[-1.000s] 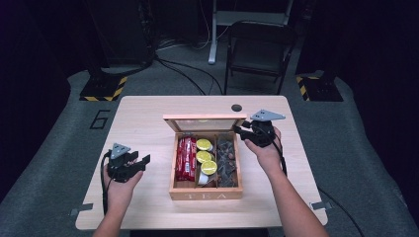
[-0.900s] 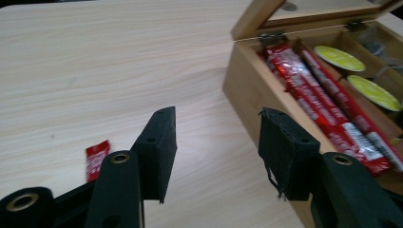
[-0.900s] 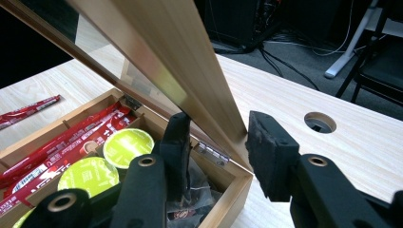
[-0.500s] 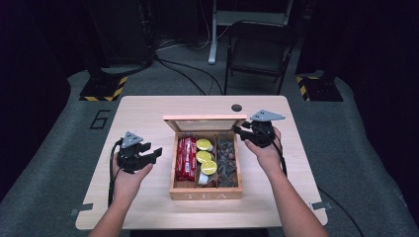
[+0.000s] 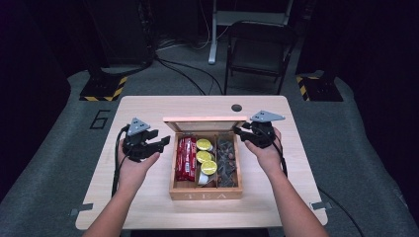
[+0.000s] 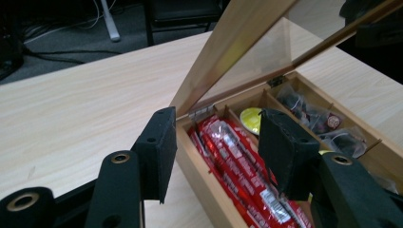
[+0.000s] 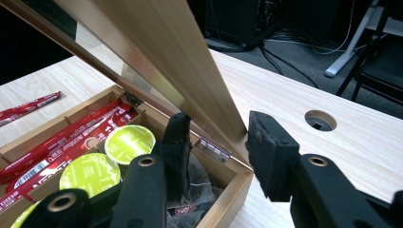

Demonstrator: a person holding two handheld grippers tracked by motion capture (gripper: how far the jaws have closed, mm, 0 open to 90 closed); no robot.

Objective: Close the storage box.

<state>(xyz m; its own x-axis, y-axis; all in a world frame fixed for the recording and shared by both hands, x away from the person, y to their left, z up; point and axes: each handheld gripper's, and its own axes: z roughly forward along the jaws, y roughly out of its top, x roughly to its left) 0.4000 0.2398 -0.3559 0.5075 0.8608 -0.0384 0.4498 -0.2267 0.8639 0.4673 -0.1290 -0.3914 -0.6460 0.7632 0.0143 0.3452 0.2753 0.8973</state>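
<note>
The tea box [image 5: 206,170] sits near the middle of the table [image 5: 148,197], a little toward the near edge, with its glass-paned lid [image 5: 205,124] raised along the far side. Inside, the left compartment holds red sachets [image 5: 185,159], the middle one green-topped capsules [image 5: 203,157], and the right one dark wrapped tea bags [image 5: 226,160]. My right gripper [image 5: 238,131] is at the right end of the lid, its jaws spread to either side of the lid's edge; whether the pads actually press the wood I cannot tell, so I would say it steadies the lid rather than clamps it. My left gripper [image 5: 164,142] hangs just beside the box's left wall, jaws wide and holding nothing, pointed at the red sachets. As I judge it, the opening is done and the contents are untouched; what is left is picking something out, probably from the left compartment
</note>
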